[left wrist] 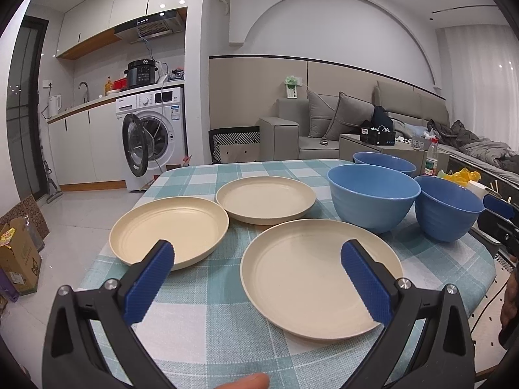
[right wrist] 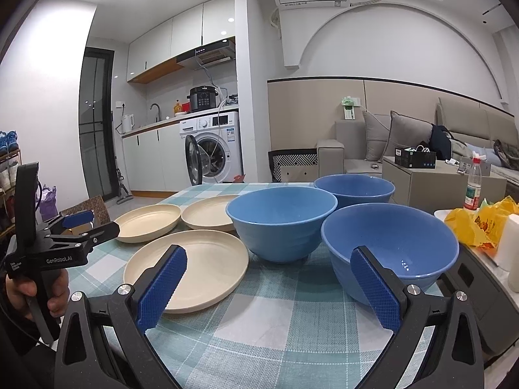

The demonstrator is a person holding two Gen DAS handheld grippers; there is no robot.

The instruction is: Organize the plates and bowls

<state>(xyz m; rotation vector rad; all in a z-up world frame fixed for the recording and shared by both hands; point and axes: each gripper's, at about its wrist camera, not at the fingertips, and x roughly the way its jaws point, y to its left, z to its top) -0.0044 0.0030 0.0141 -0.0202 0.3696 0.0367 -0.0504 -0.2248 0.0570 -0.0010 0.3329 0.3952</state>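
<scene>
Three cream plates lie on the checked tablecloth: a near plate (left wrist: 319, 277) (right wrist: 198, 267), a left plate (left wrist: 168, 231) (right wrist: 147, 222) and a far plate (left wrist: 266, 199) (right wrist: 209, 212). Three blue bowls stand to their right: a middle bowl (left wrist: 373, 196) (right wrist: 280, 223), a near-right bowl (left wrist: 446, 207) (right wrist: 389, 249) and a far bowl (left wrist: 384, 162) (right wrist: 355, 188). My left gripper (left wrist: 258, 280) is open, hovering over the near edges of the left and near plates. My right gripper (right wrist: 271, 288) is open between the near plate and the near-right bowl. Neither gripper holds anything.
The round table (left wrist: 207, 330) has its edge close on the left and front. A yellow bag (right wrist: 480, 223), a white roll (right wrist: 514, 243) and a bottle (right wrist: 473, 188) sit to the right of the bowls. A hand (right wrist: 39, 291) holds the left gripper's handle.
</scene>
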